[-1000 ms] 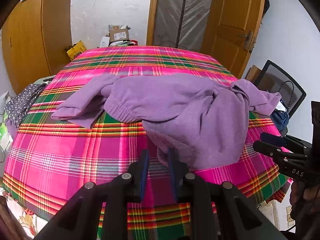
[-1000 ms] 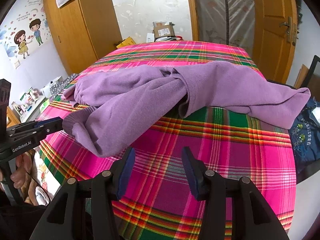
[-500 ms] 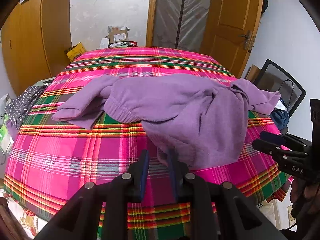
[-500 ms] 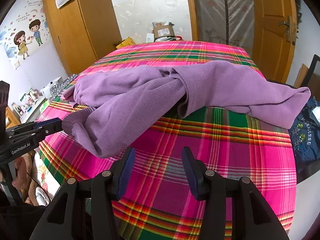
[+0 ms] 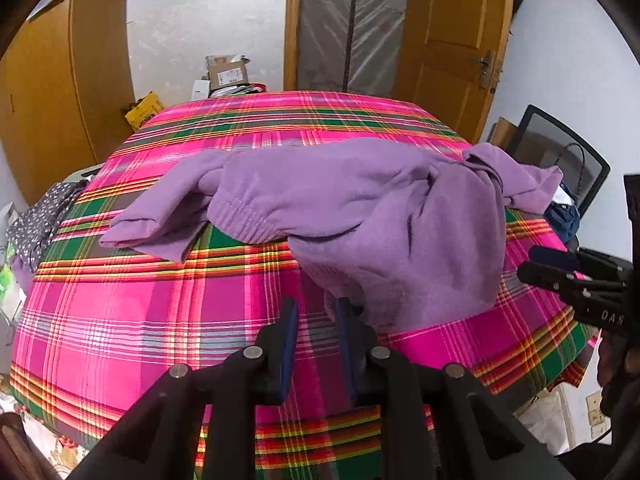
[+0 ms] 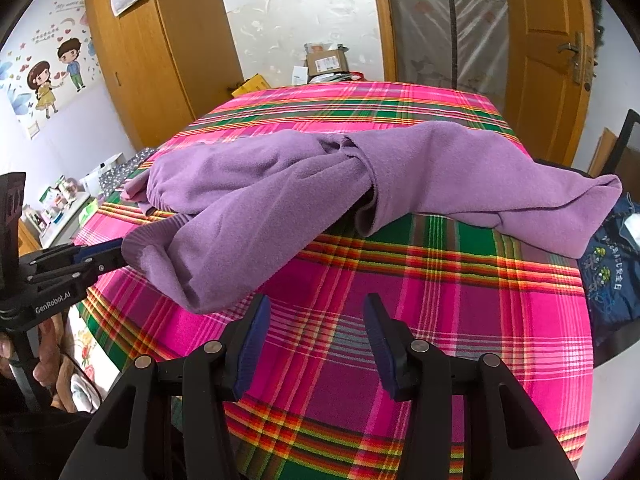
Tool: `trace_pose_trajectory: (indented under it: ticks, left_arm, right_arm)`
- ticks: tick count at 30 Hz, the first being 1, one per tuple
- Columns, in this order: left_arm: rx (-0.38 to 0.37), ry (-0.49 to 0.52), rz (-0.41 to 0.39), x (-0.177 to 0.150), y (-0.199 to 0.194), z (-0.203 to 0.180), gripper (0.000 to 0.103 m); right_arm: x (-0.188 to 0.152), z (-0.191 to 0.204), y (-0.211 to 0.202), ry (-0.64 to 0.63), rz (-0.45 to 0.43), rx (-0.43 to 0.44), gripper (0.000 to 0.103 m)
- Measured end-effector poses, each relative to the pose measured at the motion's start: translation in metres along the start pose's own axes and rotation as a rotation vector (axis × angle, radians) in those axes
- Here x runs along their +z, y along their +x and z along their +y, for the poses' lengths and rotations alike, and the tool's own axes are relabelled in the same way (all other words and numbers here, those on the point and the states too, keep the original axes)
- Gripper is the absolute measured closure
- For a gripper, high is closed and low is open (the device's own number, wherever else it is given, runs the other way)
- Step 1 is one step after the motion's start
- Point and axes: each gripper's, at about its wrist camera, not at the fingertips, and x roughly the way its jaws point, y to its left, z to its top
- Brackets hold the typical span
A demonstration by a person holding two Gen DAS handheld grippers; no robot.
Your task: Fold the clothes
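A purple fleece sweatshirt [image 5: 360, 200] [image 6: 260, 200] lies crumpled across a pink plaid cloth [image 5: 160, 300] [image 6: 440, 300], one sleeve stretched to the right edge. My left gripper [image 5: 316, 308] [image 6: 116, 254] sits at the garment's near hem with its jaws a narrow gap apart. The hem's edge rests against the right finger [image 5: 346, 320], and plaid cloth shows in the gap. My right gripper [image 6: 316, 308] [image 5: 528, 262] hovers wide open over bare plaid, just right of the near fold, with nothing between its fingers.
A blue denim garment [image 6: 608, 280] hangs off the right edge near a black chair [image 5: 560, 148]. Grey dotted fabric [image 5: 36, 216] lies at the left edge. Cardboard boxes [image 5: 228, 74], a wooden wardrobe [image 6: 152, 60] and a door [image 5: 448, 40] stand behind. A hand [image 6: 44, 360] holds the left gripper.
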Motion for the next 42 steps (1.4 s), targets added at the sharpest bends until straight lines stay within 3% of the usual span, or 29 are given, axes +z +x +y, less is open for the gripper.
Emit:
trace_pose_trajectory:
  ticks: [18, 42]
  left_arm:
    - [0.008, -0.016, 0.059, -0.001, 0.003, 0.004, 0.084]
    - [-0.005, -0.055, 0.026, 0.0, -0.01, 0.015, 0.084]
  right_arm:
    - [0.001, 0.001, 0.0, 0.001, -0.008, 0.01, 0.053]
    - [0.007, 0.009, -0.014, -0.025, -0.075, 0.073, 0.053]
